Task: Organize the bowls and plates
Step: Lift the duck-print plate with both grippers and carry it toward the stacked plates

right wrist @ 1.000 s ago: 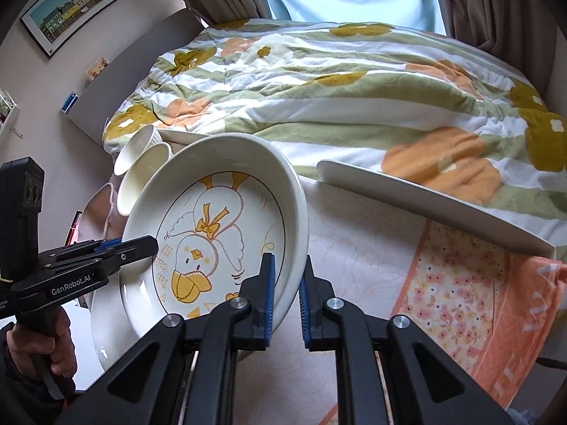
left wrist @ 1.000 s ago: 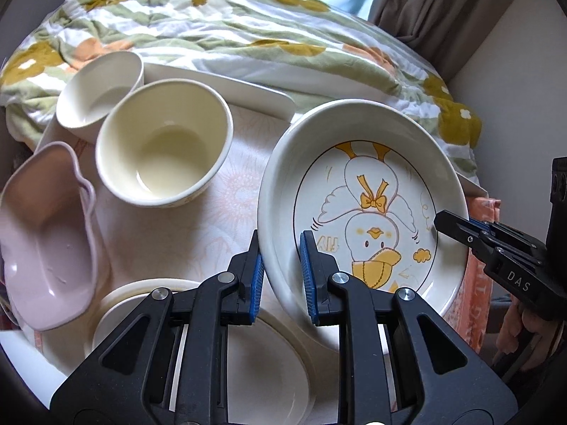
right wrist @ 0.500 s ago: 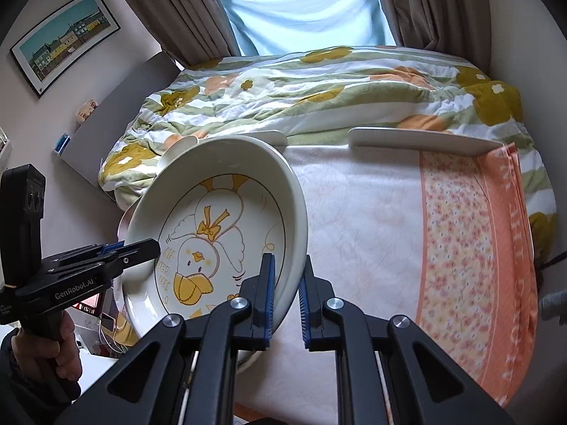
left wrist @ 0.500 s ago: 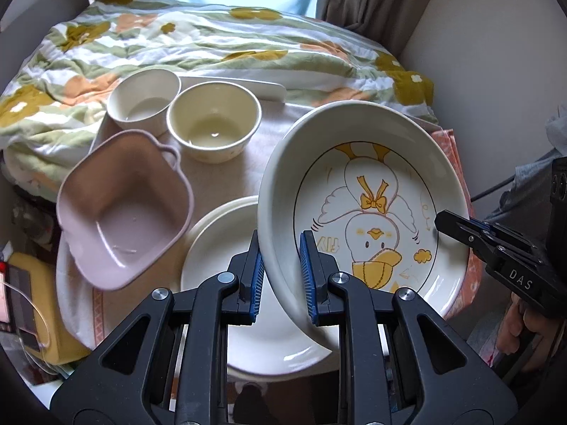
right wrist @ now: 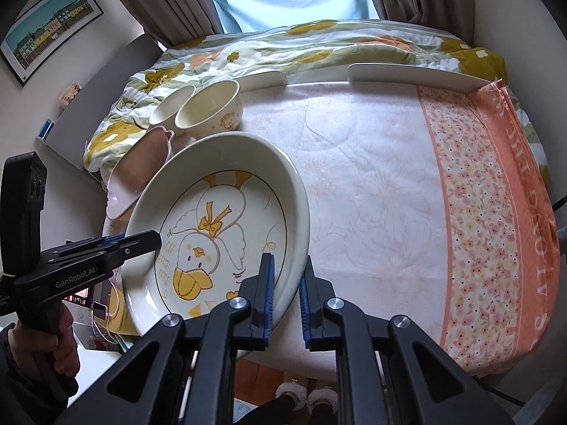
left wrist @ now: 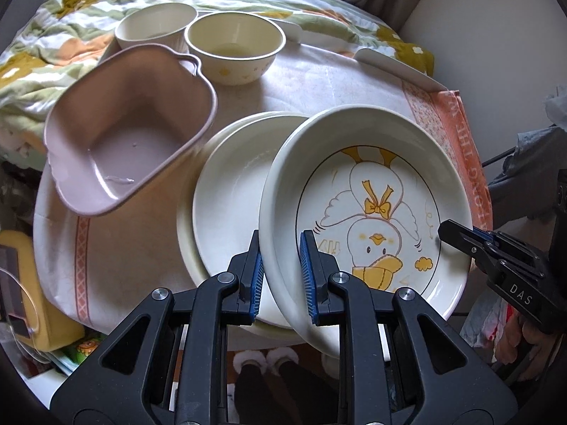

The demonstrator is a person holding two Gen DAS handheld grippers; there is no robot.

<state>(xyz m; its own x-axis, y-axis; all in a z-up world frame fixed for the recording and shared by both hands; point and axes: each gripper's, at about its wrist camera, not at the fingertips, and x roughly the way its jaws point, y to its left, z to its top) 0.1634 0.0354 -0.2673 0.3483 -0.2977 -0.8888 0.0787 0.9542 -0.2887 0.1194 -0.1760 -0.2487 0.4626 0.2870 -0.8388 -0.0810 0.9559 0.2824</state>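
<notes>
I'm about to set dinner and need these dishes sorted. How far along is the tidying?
Done: two plain plates look stacked. In hand: the left gripper and right gripper both clamp the duck plate's rim, holding it tilted beside that stack. Left: setting it down, then possibly nesting the two cream bowls and pink dish.

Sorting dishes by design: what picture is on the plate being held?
A cartoon duck with a yellow bow on the cream plate; the left wrist view shows it best.

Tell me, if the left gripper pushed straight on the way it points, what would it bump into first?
Probably the plain cream plates stacked on the table, just beyond the left gripper that clamps the cream duck-picture plate by its rim; depth is hard to judge.
</notes>
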